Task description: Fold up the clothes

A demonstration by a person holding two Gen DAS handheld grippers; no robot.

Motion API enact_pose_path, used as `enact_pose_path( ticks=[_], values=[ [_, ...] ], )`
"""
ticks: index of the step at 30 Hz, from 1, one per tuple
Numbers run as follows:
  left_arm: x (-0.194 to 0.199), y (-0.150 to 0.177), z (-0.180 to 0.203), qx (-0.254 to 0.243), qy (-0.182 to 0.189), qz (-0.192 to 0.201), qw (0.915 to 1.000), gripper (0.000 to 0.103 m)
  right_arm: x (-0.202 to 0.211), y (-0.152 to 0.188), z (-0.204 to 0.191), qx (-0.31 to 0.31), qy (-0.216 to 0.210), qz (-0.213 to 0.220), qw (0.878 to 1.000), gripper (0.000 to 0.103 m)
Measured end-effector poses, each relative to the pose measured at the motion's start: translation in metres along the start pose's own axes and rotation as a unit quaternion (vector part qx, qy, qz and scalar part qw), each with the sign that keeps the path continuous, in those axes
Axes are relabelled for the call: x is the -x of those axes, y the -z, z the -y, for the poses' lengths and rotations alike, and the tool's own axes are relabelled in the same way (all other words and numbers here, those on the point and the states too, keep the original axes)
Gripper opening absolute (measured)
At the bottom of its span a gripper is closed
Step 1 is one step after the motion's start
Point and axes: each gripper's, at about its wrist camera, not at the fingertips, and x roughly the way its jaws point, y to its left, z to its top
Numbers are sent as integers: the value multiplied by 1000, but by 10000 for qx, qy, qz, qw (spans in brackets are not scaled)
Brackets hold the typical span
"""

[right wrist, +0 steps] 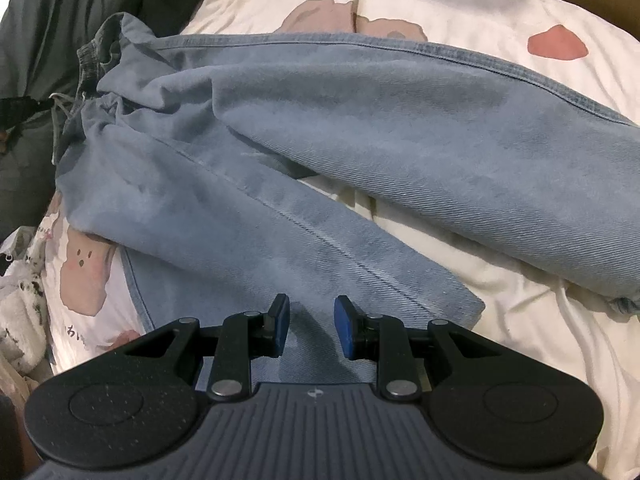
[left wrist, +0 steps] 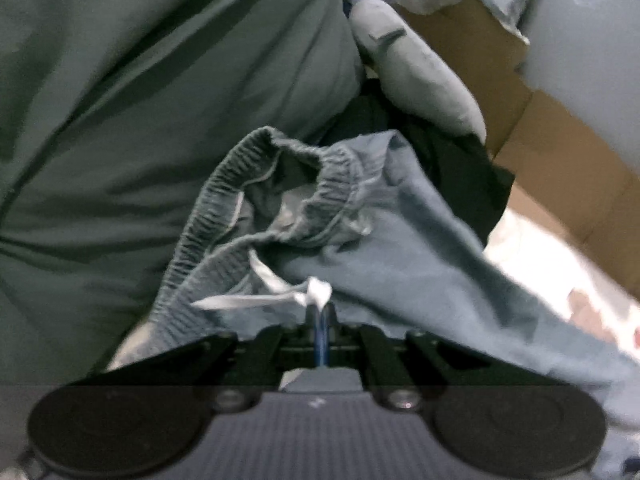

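Observation:
Light blue jeans (right wrist: pixel 360 128) lie spread on a white bed sheet (right wrist: pixel 500 12), both legs running to the right. In the left wrist view their elastic waistband (left wrist: pixel 240 176) is lifted and bunched. My left gripper (left wrist: pixel 320 314) is shut on the white drawstring (left wrist: pixel 316 294) at the waist. My right gripper (right wrist: pixel 311 326) hovers just over the hem end of the nearer leg (right wrist: pixel 420 292). It is open, its blue pads (right wrist: pixel 344 328) apart, with denim below them and nothing pinched.
A dark green garment (left wrist: pixel 140 100) fills the left of the left wrist view, with a grey padded thing (left wrist: pixel 412 72) and brown cardboard (left wrist: pixel 560 152) behind. The sheet carries pink printed shapes (right wrist: pixel 556 42). Patterned white cloth (right wrist: pixel 20 304) lies at the bed's left edge.

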Motion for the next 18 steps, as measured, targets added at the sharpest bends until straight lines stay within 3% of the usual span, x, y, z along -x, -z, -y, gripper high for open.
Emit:
enact_pose_path(
  ticks=[7, 13, 18],
  values=[
    [-5, -11, 4, 476, 311, -27, 9984, 5, 8, 5, -4, 294, 40, -34, 9996, 32],
    [14, -15, 21, 354, 457, -57, 9983, 17, 14, 0, -5, 239, 134, 298, 9992, 32],
    [44, -22, 34, 131, 171, -86, 9997, 20, 22, -24, -24, 523, -103, 745, 9958, 32]
  ],
)
